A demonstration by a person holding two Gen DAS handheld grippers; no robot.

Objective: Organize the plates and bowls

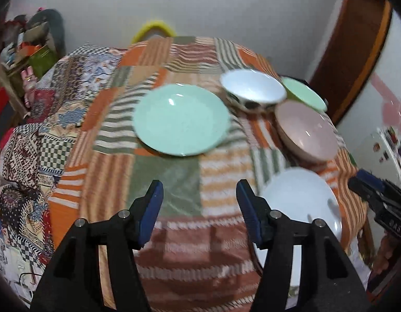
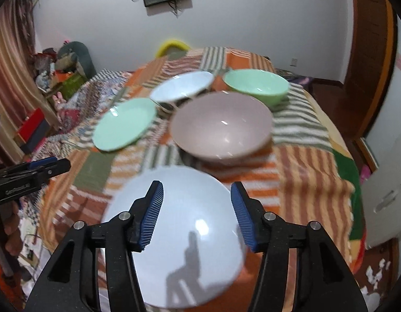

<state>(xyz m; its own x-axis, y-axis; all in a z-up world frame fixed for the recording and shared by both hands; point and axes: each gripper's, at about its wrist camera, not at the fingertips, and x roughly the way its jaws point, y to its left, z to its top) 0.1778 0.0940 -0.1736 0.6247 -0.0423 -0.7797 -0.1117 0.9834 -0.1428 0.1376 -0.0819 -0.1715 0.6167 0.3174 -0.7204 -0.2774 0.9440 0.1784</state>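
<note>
A mint green plate [image 1: 181,119] [image 2: 123,124] lies flat on the patchwork cloth. Behind it stands a white bowl with dark spots outside [image 1: 253,91] [image 2: 182,86]. A pink bowl [image 1: 305,132] [image 2: 221,126] sits mid-table, and a green bowl [image 1: 303,93] [image 2: 256,84] stands beyond it. A pale blue plate [image 1: 299,202] [image 2: 179,236] lies nearest me. My left gripper [image 1: 199,213] is open over bare cloth, left of the pale plate. My right gripper [image 2: 197,215] hangs open above the pale plate, nothing between its fingers.
The round table [image 2: 314,182] has edges dropping away at right and left. A yellow chair back [image 2: 173,45] shows behind the far edge. Cluttered boxes and bags [image 1: 31,52] stand at the left wall. A wooden door frame [image 2: 369,52] is at the right.
</note>
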